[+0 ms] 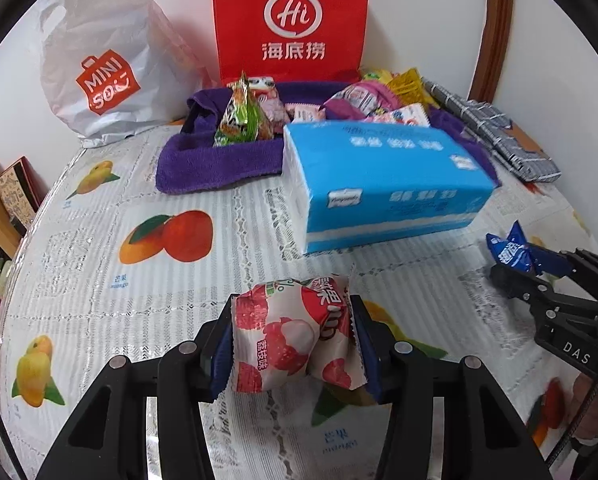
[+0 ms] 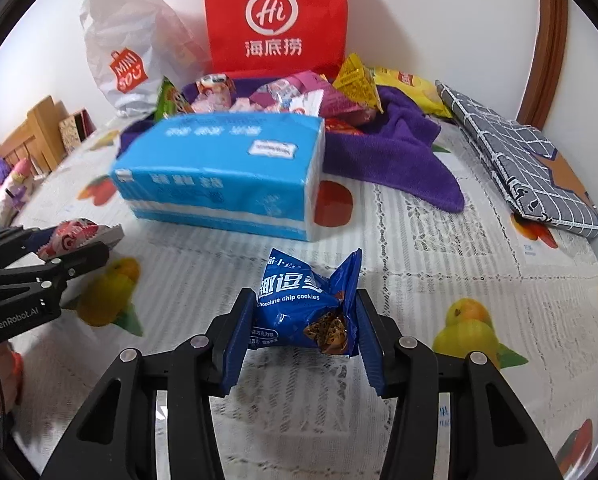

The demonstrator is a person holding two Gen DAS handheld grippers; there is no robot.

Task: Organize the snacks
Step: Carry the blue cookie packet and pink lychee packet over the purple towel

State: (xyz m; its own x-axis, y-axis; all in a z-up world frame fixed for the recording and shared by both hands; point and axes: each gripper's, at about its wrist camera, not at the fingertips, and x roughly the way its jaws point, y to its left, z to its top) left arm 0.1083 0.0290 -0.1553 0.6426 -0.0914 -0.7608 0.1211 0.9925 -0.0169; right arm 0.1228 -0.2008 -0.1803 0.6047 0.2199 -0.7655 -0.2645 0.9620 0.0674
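A pink and white lychee snack packet (image 1: 291, 336) sits between the blue pads of my left gripper (image 1: 295, 312), which is shut on it just above the fruit-print tablecloth (image 1: 99, 280). My right gripper (image 2: 305, 304) is shut on a blue chocolate chip cookie packet (image 2: 299, 312), its pads pressing both sides. In the left wrist view the right gripper (image 1: 531, 268) shows at the right edge with the blue packet (image 1: 515, 252). The right wrist view shows the left gripper (image 2: 107, 242) at the left edge with the lychee packet (image 2: 69, 236).
A blue tissue pack (image 1: 383, 184) lies ahead of both grippers. Behind it a purple towel (image 1: 219, 164) holds several loose snacks. A red paper bag (image 1: 291, 20) and a white plastic bag (image 1: 103, 72) stand against the wall. A grey checked cloth (image 1: 499, 136) lies at the right.
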